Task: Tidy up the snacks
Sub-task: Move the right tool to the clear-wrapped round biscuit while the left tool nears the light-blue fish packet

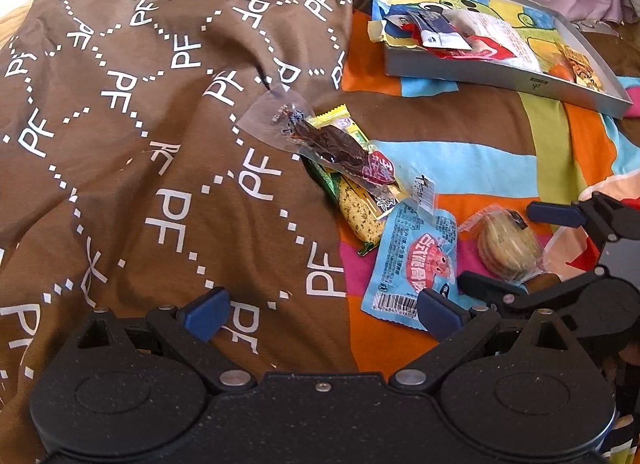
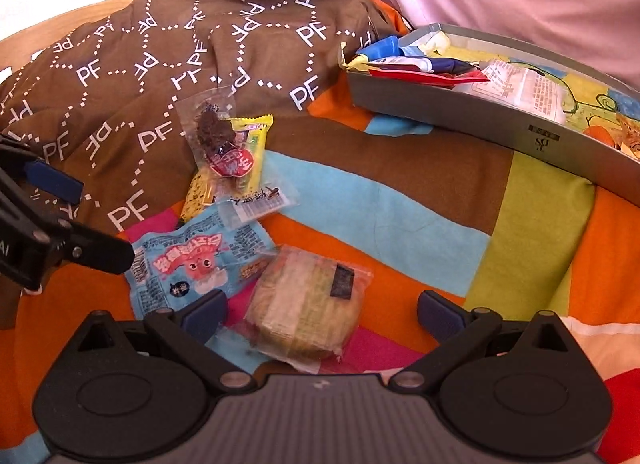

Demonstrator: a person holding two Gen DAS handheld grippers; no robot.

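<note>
Both hand-held grippers spread wide | right (image 2: 320, 314) straddles wrapped biscuit (image 2: 306, 314), contact unclear | tray rim (image 2: 472, 120) well apart

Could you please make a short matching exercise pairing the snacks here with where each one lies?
Column 1:
1. round cracker pack
2. blue pouch
3. clear pack of dark dried meat
4. red and blue wrappers

Column 2:
A. on top of the yellow bar
B. inside the grey box
C. between the right tongs' open tips
D. left of the cracker pack

Pairs: 1-C, 2-D, 3-A, 4-B
</note>
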